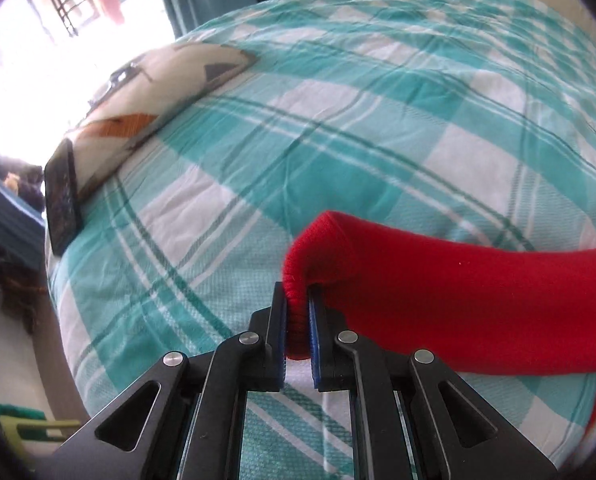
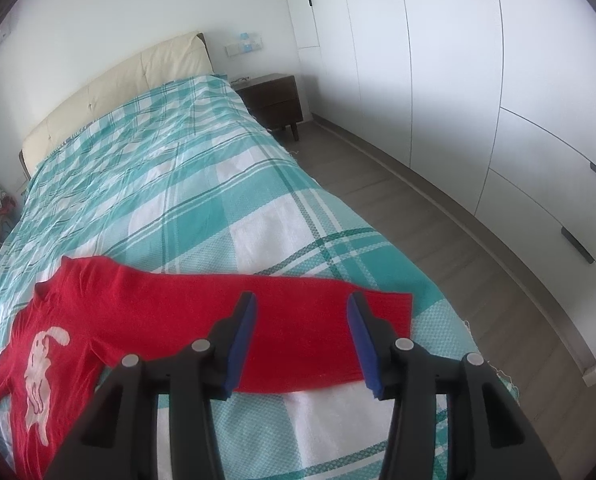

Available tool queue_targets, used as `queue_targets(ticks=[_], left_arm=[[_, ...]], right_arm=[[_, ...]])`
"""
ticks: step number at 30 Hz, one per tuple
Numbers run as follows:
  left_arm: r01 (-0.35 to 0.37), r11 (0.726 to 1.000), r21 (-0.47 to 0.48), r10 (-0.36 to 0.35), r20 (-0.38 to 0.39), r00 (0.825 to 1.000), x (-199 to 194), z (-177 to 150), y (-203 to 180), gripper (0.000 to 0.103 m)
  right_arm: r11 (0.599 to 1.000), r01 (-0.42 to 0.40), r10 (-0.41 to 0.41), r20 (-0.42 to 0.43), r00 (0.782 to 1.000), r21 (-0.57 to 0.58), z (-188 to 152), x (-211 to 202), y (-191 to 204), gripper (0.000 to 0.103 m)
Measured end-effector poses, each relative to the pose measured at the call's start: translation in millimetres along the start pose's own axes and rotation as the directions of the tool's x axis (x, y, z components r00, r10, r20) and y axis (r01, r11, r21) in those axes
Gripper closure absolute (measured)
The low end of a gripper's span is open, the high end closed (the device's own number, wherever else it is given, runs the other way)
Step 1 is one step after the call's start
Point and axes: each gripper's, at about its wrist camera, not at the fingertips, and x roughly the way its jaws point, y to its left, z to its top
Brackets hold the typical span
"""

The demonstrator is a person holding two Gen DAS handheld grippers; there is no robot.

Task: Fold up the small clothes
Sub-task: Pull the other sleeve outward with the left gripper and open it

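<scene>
A small red knit sweater point(image 2: 145, 312) with a white animal print on its chest lies spread on the teal and white checked bedspread point(image 2: 169, 184). My left gripper point(image 1: 297, 312) is shut on the cuff end of one red sleeve point(image 1: 438, 292) and holds it just above the bed. My right gripper point(image 2: 302, 320) is open and empty, hovering over the other sleeve point(image 2: 306, 328), which lies flat toward the bed's right edge.
A patterned pillow point(image 1: 153, 96) and a dark phone point(image 1: 61, 196) lie at the bed's left side in the left wrist view. A cream headboard point(image 2: 117, 84), a dark nightstand point(image 2: 273, 100) and white wardrobes point(image 2: 478, 100) stand around the bed, with wooden floor point(image 2: 438, 248) alongside.
</scene>
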Motion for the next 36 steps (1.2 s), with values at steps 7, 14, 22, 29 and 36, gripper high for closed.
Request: queue_targets(ticks=[7, 14, 22, 29, 36], left_arm=[[-0.049, 0.997, 0.057, 0.049, -0.004, 0.999, 16, -13, -10, 0.095], [0.013, 0.992, 0.126, -0.027, 0.105, 0.994, -22, -22, -12, 0.041], [0.437, 0.790, 0.430, -0.531, 0.122, 0.839, -102, -44, -57, 0.007], [0.498, 0.547, 0.673, -0.629, -0.062, 0.775, -93, -73, -138, 0.007], [0.567, 0.487, 0.664, -0.619, -0.195, 0.760, -37, -95, -152, 0.000]], right_arm=[[1.000, -0.002, 0.002, -0.007, 1.000, -0.009, -1, 3, 2, 0.056], [0.999, 0.019, -0.017, 0.030, 0.999, -0.047, -2, -3, 8, 0.030], [0.983, 0.124, -0.091, 0.227, 0.970, -0.133, -23, -52, 34, 0.021], [0.959, 0.125, -0.052, 0.276, 0.960, -0.253, -83, -86, 85, 0.014], [0.954, 0.099, -0.046, 0.188, 0.981, -0.283, -123, -70, 118, 0.014]])
